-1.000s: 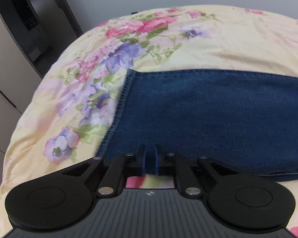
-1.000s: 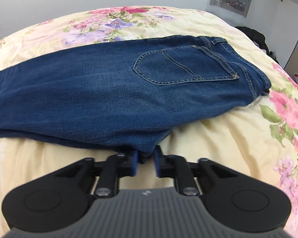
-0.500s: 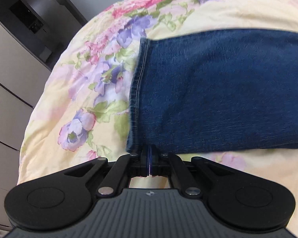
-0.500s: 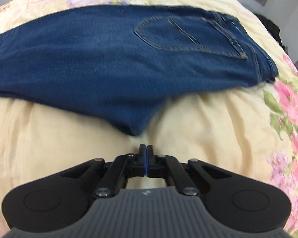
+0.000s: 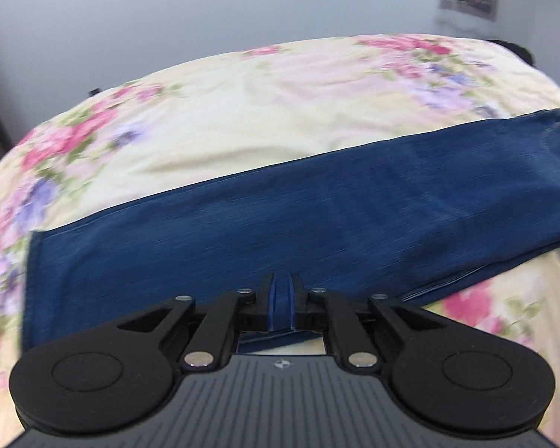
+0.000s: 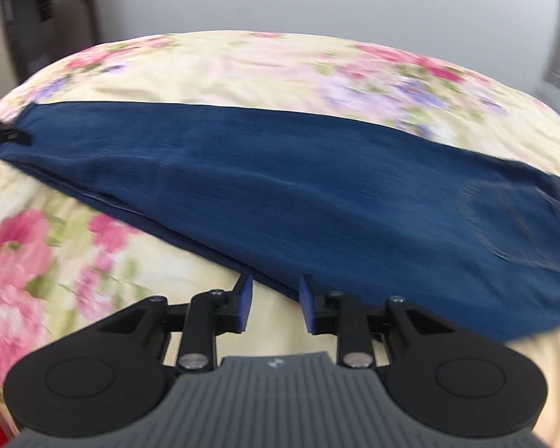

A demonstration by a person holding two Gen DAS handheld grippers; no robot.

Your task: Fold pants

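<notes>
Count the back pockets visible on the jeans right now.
1. A single stitched back pocket shows at the right end of the jeans, in the right wrist view. The left wrist view shows none clearly; with the jeans folded lengthwise, a second pocket may be hidden underneath.

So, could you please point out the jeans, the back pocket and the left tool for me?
jeans [image 5: 280,224]: left wrist view, middle of the leg.
back pocket [image 6: 511,220]: right wrist view, centre of the stitched patch.
left tool [image 5: 281,304]: left wrist view, between the fingertips, where denim sits.

Jeans and floral bedspread motion-blurred; waistband cut off at right.
</notes>
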